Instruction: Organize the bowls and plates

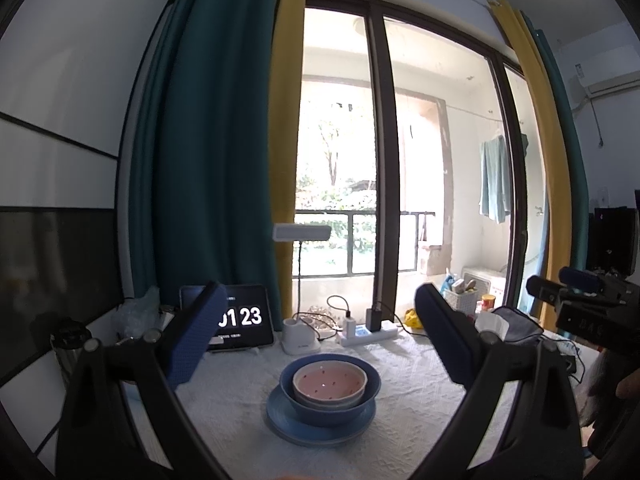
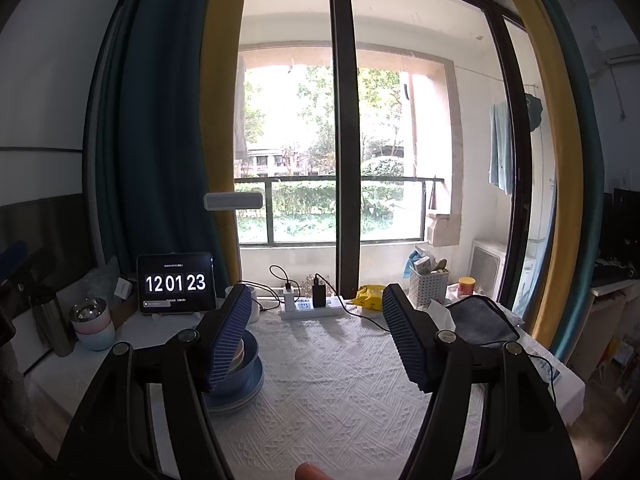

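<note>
A pink bowl (image 1: 330, 380) sits nested in a larger blue bowl (image 1: 330, 406), which rests on a blue plate (image 1: 320, 428) on the white tablecloth (image 1: 412, 412). My left gripper (image 1: 320, 340) hangs open just in front of this stack, with nothing between its blue pads. In the right wrist view the same blue bowl (image 2: 246, 372) and plate (image 2: 240, 400) lie at the left, mostly hidden behind the left finger. My right gripper (image 2: 316, 336) is open over bare cloth, to the right of the stack. The right gripper also shows at the left wrist view's right edge (image 1: 576, 292).
A clock tablet (image 2: 175, 283) stands at the back left beside pastel cups (image 2: 94, 326) and a steel flask (image 2: 50, 320). A power strip (image 2: 312, 307) with chargers, a white lamp base (image 1: 300, 338), a yellow packet (image 2: 370, 296), a white basket (image 2: 428, 286) and a grey cloth (image 2: 480, 318) line the back.
</note>
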`<state>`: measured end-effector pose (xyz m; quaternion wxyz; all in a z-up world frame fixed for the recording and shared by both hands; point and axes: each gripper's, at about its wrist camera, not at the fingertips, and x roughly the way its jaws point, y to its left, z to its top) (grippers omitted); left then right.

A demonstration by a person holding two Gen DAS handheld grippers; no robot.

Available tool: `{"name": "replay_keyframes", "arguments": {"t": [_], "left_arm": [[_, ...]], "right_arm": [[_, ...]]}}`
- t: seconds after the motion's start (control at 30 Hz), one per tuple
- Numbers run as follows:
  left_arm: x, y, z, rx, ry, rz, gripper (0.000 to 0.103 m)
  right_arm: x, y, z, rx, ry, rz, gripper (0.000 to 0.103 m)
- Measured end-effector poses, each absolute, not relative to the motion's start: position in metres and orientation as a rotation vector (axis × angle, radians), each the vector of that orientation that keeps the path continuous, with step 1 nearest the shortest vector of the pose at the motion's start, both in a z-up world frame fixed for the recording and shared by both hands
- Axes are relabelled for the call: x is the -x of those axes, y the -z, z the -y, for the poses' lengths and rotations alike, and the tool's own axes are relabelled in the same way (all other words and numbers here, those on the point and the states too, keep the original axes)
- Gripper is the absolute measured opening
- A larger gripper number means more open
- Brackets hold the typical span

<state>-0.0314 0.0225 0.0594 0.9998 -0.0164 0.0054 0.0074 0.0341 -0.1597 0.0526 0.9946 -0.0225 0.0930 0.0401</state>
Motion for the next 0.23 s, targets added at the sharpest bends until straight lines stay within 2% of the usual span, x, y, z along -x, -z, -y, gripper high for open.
{"name": "replay_keyframes", "arguments": {"t": [0.23], "left_arm": [[0.0268, -0.0589, -0.0285, 0.053, -0.031, -0.042, 0.096]], "right_arm": [[-0.0342, -0.0539, 0.1613, 0.047, -0.085, -0.188, 0.071]]}}
